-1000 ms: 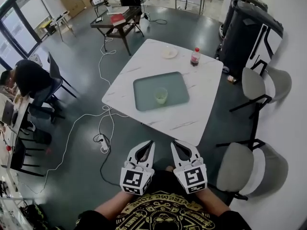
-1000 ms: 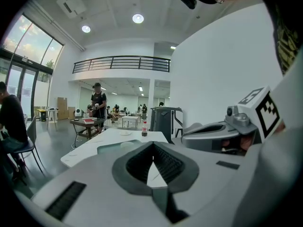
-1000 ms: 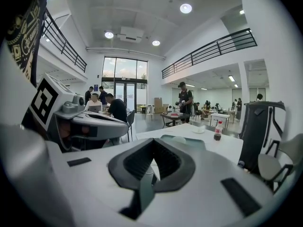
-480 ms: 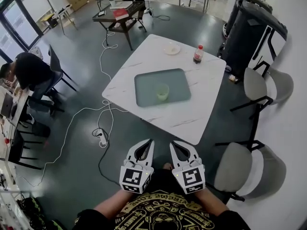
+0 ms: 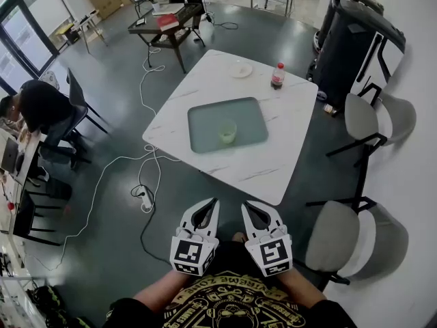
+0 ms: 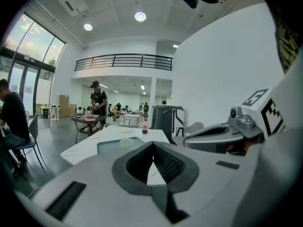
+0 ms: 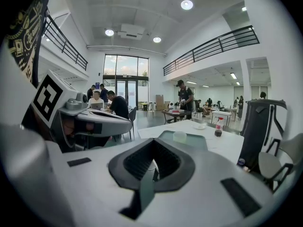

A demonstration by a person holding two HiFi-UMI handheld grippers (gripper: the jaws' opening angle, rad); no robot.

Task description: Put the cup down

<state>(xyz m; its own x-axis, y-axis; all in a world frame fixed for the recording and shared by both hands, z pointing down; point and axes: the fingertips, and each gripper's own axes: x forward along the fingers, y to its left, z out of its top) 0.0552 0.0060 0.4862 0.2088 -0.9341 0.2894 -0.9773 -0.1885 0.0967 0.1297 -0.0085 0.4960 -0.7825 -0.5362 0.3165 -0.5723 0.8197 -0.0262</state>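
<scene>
White marble table (image 5: 259, 166) carries a grey tray (image 5: 205, 125), plate (image 5: 240, 70) and bottle (image 5: 277, 76).

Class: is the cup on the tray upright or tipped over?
Upright: the cup stands on the tray with its open rim facing up.

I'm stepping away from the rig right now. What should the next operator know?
Left gripper: shut, empty, held close to the body, short of the table.
Right gripper: shut and empty, beside the left one.
Cup: upright on the green tray, nothing touching it.
Done: the cup is down.
Left: apparently nothing for the cup. A bottle and a plate stand at the far edge.
</scene>
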